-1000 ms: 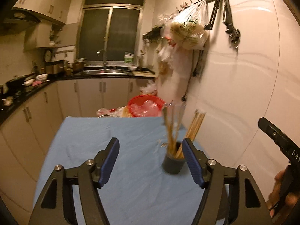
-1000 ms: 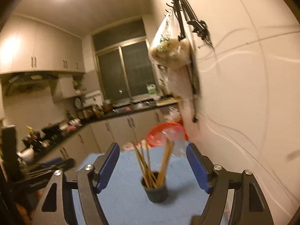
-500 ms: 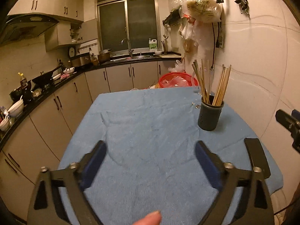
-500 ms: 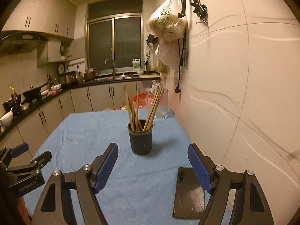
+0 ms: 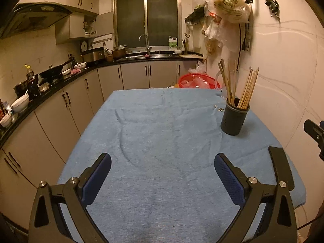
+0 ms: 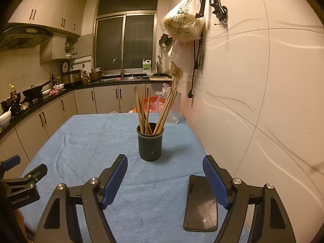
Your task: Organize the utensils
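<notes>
A dark round holder [image 5: 233, 118] [image 6: 150, 143] stands upright on the blue cloth, with several wooden chopsticks [image 5: 246, 90] [image 6: 144, 109] leaning in it. In the left wrist view it sits at the table's right side, well ahead of my left gripper [image 5: 162, 167], which is open wide with only cloth between its fingers. My right gripper [image 6: 165, 169] is open too, low over the table's near end, and the holder stands a short way beyond its fingertips. Neither gripper touches anything.
A black phone [image 6: 200, 204] lies flat by the right edge, under my right gripper's right finger. A clear glass jar [image 6: 173, 111] and a red basket [image 5: 197, 81] stand at the table's far end. A tiled wall [image 6: 253, 101] runs along the right; counters run along the left.
Both grippers have dropped and drawn back from the holder toward the near end of the table. The left jaws have spread wider. The phone has come into view.
</notes>
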{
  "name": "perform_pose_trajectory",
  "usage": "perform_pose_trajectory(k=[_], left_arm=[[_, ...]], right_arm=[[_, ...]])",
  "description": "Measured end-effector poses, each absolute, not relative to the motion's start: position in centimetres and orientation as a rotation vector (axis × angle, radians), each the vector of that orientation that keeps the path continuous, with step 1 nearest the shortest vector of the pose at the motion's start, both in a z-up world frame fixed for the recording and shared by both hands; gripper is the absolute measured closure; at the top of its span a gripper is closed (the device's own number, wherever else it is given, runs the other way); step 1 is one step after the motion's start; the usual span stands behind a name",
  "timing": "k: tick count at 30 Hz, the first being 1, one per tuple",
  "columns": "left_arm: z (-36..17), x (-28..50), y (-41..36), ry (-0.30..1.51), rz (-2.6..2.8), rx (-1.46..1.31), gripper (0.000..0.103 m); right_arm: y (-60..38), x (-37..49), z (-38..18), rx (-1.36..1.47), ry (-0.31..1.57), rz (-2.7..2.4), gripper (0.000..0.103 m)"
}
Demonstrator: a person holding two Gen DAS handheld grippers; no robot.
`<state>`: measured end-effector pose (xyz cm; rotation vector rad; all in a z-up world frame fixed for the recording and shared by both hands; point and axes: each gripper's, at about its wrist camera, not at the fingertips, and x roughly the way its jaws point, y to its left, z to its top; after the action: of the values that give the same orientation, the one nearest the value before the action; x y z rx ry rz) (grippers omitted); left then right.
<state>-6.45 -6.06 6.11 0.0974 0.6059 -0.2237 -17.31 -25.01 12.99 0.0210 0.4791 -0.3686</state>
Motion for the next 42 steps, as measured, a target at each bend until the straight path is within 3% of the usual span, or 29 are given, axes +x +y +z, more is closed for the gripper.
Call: perform_pose_trajectory(k=[18, 42], left_arm=[[5.7, -7.6, -8.1, 0.594, -0.165, 0.282, 0.002], [5.0, -7.0, -7.4, 0.607, -0.24, 0.226, 0.002]], right_arm=[[-25.0, -16.2, 12.0, 0.015, 0.507, -0.372, 0.024], [-24.3, -14.8, 10.3, 0.001, 0.564, -0.373, 0.024]])
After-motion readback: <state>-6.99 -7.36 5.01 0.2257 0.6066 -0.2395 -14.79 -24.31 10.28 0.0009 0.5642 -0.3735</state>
